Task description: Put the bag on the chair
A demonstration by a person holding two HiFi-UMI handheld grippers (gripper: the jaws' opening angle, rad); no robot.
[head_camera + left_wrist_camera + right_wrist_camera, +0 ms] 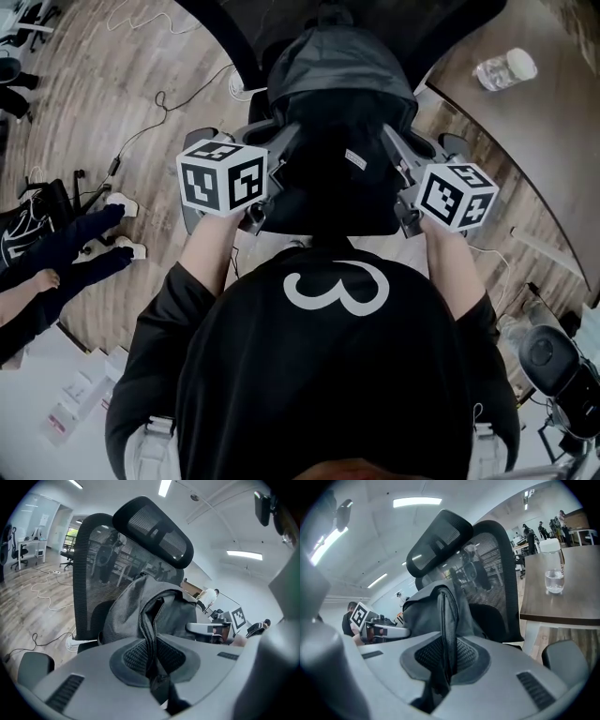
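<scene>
A dark grey backpack [333, 80] stands upright in the black mesh office chair [239, 33], in front of its backrest. My left gripper [274, 159] is at the bag's left side and my right gripper [398, 164] at its right. In the left gripper view the jaws [152, 667] are shut on a dark strap [149, 630] that runs up to the bag [136, 606]. In the right gripper view the jaws [443, 667] pinch another strap [445, 620] of the bag [424, 609]. The bag's bottom is hidden.
A brown table [534, 131] with a clear bottle [504, 68] stands to the right of the chair. Cables [155, 112] trail over the wooden floor on the left. A person's legs [66, 246] reach in at the left edge. Another chair's base [558, 361] is at the lower right.
</scene>
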